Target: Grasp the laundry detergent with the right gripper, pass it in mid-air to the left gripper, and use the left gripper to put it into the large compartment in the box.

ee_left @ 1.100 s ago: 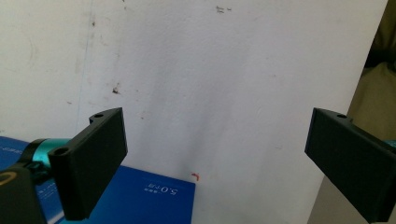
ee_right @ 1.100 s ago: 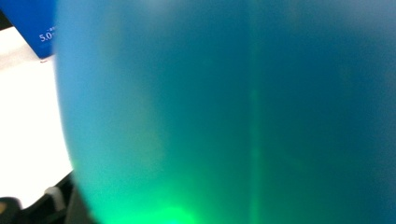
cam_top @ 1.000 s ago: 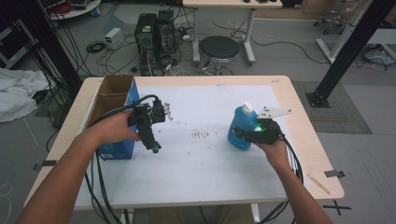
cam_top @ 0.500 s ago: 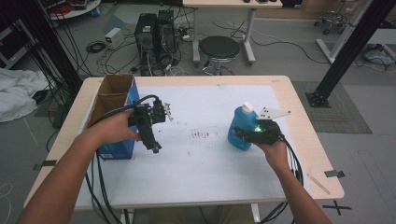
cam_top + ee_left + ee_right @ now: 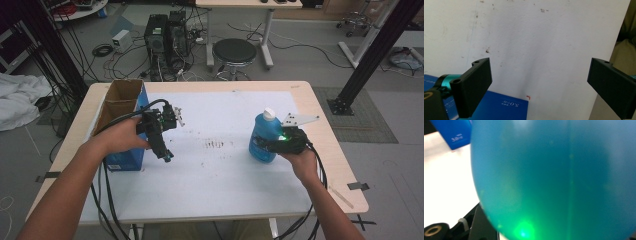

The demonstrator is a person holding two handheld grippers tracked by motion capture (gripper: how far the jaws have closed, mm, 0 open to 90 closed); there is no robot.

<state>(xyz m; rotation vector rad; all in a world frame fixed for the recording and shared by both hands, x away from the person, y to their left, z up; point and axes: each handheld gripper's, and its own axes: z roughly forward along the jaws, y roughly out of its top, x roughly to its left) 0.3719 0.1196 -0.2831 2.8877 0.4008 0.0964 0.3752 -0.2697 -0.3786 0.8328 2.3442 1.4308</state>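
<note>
- Bottle (image 5: 265, 137) of translucent blue plastic with a white cap stands upright on the right half of the bench (image 5: 220, 180), on its white sheet; in the right gripper view its rounded wall (image 5: 554, 177) sits right up against the lens.
- Handling, as a judgement: the wall looks smooth and thin, so it is likely slippery and will give under a hard squeeze; if it is full of liquid it will be fairly heavy and may tip when lifted fast.
- Best hold is low on the belly, square across the widest part (the neck is narrower but leaves the weight hanging below).
- Right hand-held gripper (image 5: 280, 145) is clamped across the bottle's lower body from its right side, having just closed on it.
- Left hand-held gripper (image 5: 161, 132) hangs over the sheet with jaws wide apart and nothing between them, well apart from the bottle.
- Blue cardboard box (image 5: 125, 122) stands open at the left edge, just beside that hand.
</note>
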